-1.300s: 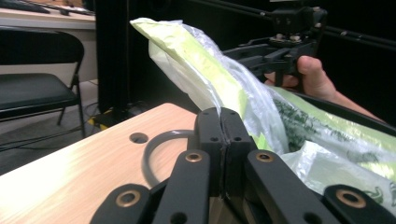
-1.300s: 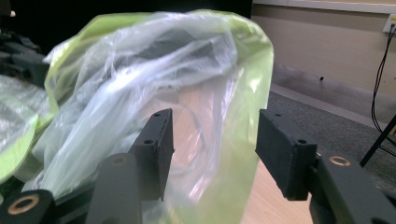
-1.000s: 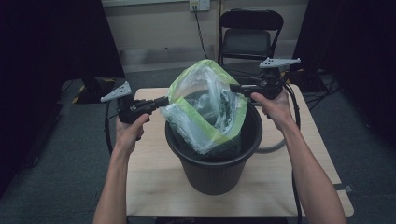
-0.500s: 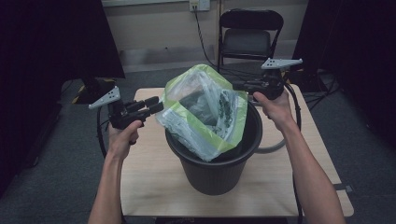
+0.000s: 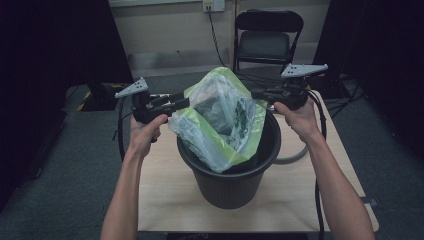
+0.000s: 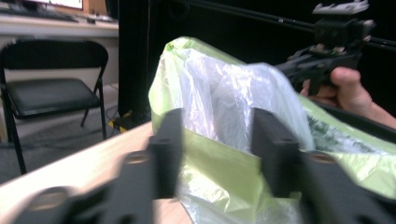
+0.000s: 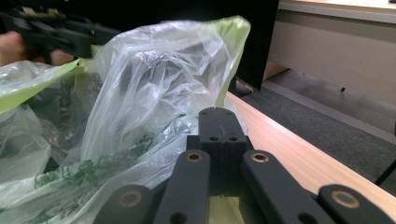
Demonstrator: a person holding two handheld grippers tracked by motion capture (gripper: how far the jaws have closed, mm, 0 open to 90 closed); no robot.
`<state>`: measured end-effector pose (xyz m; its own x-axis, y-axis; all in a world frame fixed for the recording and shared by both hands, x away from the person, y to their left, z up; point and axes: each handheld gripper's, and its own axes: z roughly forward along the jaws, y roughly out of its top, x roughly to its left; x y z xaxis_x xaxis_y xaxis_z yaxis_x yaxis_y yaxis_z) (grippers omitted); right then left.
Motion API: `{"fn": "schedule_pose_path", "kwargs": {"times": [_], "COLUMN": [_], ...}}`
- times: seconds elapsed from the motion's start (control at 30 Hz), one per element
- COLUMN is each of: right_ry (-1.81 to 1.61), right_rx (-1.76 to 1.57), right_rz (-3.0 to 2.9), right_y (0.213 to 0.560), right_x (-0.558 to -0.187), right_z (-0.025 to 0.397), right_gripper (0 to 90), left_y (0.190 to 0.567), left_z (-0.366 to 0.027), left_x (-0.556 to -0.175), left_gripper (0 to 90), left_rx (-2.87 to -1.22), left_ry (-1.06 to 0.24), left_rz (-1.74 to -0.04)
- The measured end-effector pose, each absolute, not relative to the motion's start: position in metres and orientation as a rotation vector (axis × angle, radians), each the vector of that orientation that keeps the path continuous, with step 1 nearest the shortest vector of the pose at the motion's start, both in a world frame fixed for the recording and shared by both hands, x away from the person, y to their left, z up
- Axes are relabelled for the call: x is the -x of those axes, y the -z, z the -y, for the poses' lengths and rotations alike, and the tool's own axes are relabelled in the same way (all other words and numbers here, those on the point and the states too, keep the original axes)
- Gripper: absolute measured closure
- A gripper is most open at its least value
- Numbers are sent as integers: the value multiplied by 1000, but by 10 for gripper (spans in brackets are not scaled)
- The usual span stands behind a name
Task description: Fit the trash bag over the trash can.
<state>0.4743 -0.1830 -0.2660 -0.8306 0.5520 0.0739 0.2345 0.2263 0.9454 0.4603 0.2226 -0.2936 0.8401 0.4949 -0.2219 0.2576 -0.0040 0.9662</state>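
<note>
High view: green-edged bag (image 5: 220,120) sits in the black bin (image 5: 230,175) on the table (image 5: 165,200), bin's mouth mostly covered.
Left gripper view: left gripper (image 6: 217,140) jaws parted, blurred, bag edge between them.
Right gripper view: right gripper (image 7: 223,122) jaws pressed together; pinched plastic hidden, likely the bag.

A round black plastic bin (image 5: 230,170) stands in the middle of the light wooden surface (image 5: 165,200). A clear plastic bag with a pale green rim (image 5: 220,120) sits in the bin and rises above its rim. The left tongs (image 5: 182,104) lie at the bag's left edge, the right tongs (image 5: 256,93) at its right edge. A black folding chair (image 5: 267,40) stands on the floor behind the surface.
</note>
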Motion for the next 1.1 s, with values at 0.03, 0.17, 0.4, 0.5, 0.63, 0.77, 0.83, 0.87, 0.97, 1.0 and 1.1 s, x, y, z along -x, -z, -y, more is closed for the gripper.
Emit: {"fn": "schedule_pose_path", "kwargs": {"times": [0.03, 0.17, 0.4, 0.5, 0.63, 0.77, 0.83, 0.87, 0.97, 1.0, 1.1], "right_ry": [-1642, -1670, -1733, -1775, -1759, -1703, -1684, -1663, -1642, -1643, -1643], "right_rx": [-736, -752, -820, -791, -781, -839, -857, -869, -914, -919, -919], "right_rz": [-2225, -2208, -2221, -2255, -2240, -2204, -2204, -2206, -2211, -2215, -2214], "right_y": [266, 267, 274, 278, 277, 279, 283, 286, 299, 303, 309], "right_x": [-474, -479, -501, -503, -495, -492, -490, -490, -492, -492, -493], "right_z": [186, 186, 173, 173, 175, 188, 192, 194, 199, 199, 196], "right_gripper": [900, 693, 614, 844, 900, 900, 900, 900, 900, 900, 900], "left_y": [296, 300, 298, 297, 299, 305, 308, 310, 315, 315, 308], "left_z": [-223, -223, -227, -234, -240, -247, -248, -248, -250, -252, -253], "left_x": [-460, -454, -438, -429, -417, -411, -409, -406, -399, -397, -398], "left_gripper": [701, 875, 900, 900, 900, 900, 900, 900, 900, 900, 826], "left_rx": [-1598, -1600, -1624, -1638, -1632, -1641, -1639, -1648, -1655, -1652, -1627], "left_ry": [-194, -174, -175, -195, -202, -203, -191, -191, -194, -193, -218], "left_rz": [-589, -552, -506, -496, -483, -481, -475, -466, -446, -442, -449]}}
